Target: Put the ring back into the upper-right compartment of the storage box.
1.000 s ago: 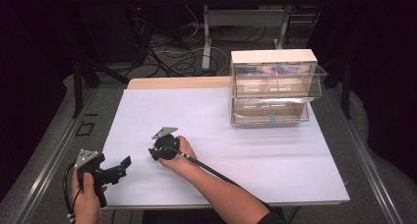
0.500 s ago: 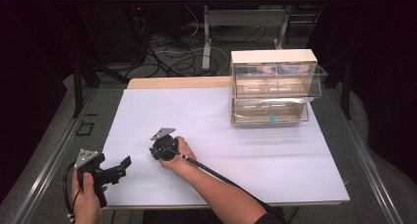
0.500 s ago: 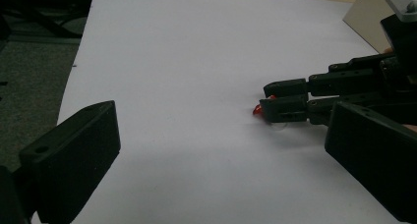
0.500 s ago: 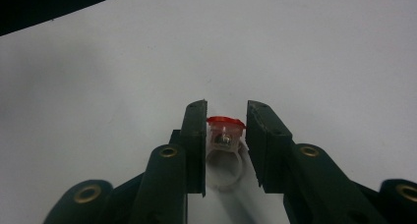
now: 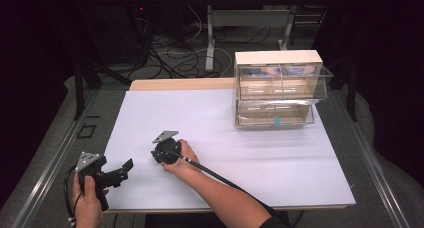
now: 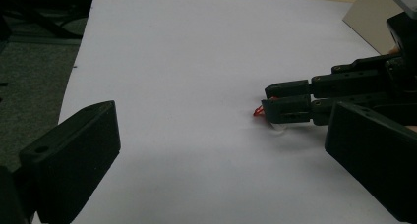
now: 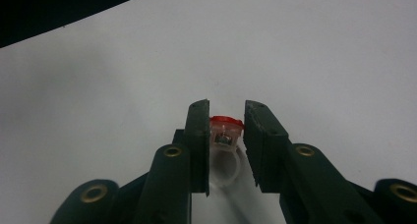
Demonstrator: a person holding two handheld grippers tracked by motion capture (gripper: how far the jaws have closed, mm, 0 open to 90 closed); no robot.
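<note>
The right gripper (image 7: 226, 123) has just been closing and is now clamped on a small clear ring (image 7: 225, 135) with a red top, low on the white counter (image 5: 250, 148). The hold is at the very tips, so the ring could pop out on lifting. Its red top points away from the gripper, band trailing back. The left gripper (image 5: 122, 169) hangs apart, empty.
</note>
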